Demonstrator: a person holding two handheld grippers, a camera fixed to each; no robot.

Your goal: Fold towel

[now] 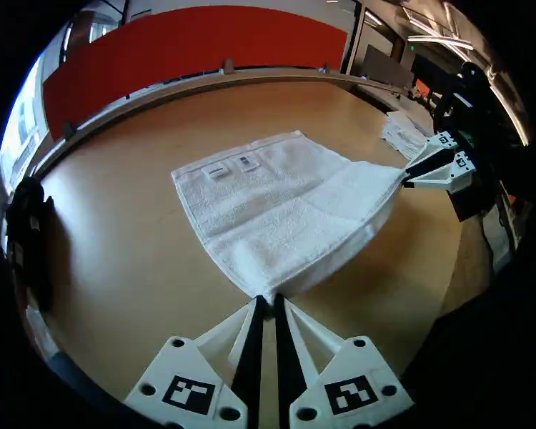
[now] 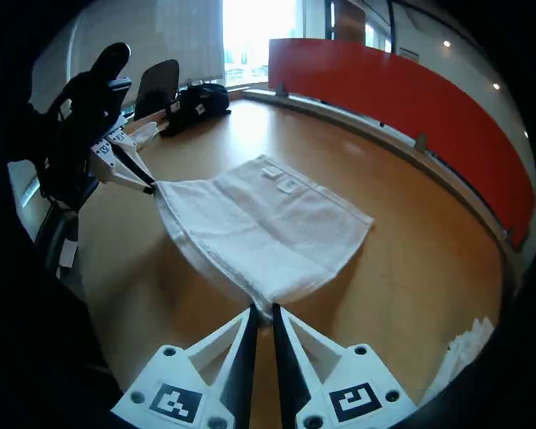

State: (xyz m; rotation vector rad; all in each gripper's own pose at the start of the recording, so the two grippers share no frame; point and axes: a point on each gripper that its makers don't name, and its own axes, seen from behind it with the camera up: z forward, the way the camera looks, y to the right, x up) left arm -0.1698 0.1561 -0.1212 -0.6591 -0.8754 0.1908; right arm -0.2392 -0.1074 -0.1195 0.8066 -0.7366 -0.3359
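Observation:
A white towel (image 1: 282, 204) lies folded on the wooden table (image 1: 125, 236), two small labels showing near its far edge. In the left gripper view my left gripper (image 1: 268, 300) is shut on the towel's near corner, and my right gripper (image 1: 405, 180) pinches the other corner at the right, lifted off the table. The right gripper view shows the towel (image 2: 268, 229) from the other side: my right gripper (image 2: 265, 309) is shut on its near corner, and my left gripper (image 2: 152, 188), held by a person in dark clothes, grips the far left corner.
A red partition (image 1: 196, 43) runs behind the table's far edge. A stack of white towels (image 1: 404, 132) sits at the far right of the table. Dark office chairs (image 2: 157, 82) and a black bag (image 2: 196, 104) stand near the window end.

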